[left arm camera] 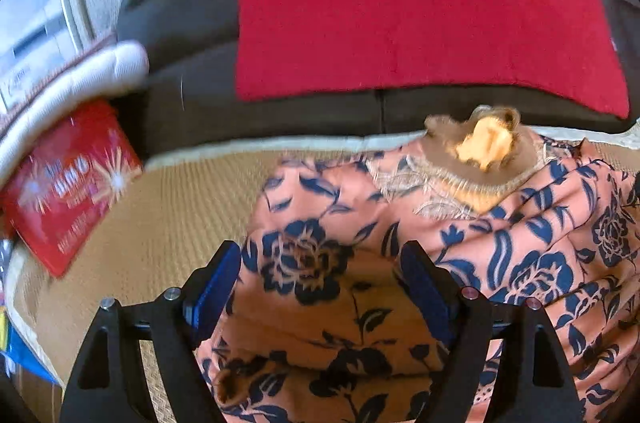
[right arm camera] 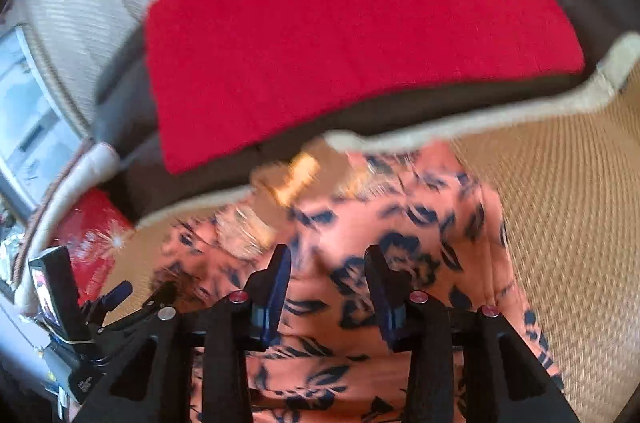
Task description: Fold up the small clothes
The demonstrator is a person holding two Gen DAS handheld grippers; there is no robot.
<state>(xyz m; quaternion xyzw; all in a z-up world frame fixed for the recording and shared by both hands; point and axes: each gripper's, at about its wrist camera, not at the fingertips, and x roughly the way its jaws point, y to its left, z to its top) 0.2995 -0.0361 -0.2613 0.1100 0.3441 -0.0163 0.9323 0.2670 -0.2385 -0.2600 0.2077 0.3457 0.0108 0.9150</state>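
Observation:
A salmon-pink garment with dark blue flowers [left arm camera: 500, 223] lies crumpled on a woven tan mat [left arm camera: 168, 223]. A brown neckline patch with a yellow bit [left arm camera: 486, 143] shows at its far end. My left gripper [left arm camera: 320, 263] is open, its blue-padded fingers [left arm camera: 218, 283] spread just above a fold of the garment. My right gripper [right arm camera: 328, 275] is open too, hovering over the same garment [right arm camera: 360, 223] in the blurred right wrist view. The left gripper's body [right arm camera: 80, 335] shows at the lower left of the right wrist view. Neither gripper holds cloth.
A red cloth [left arm camera: 400, 3] lies over a dark sofa [left arm camera: 192, 95] behind the mat, also in the right wrist view [right arm camera: 340, 23]. A red printed bag [left arm camera: 68, 183] and a white cushion [left arm camera: 80, 79] sit at the left. The mat's pale edge [right arm camera: 480, 119] runs along the sofa.

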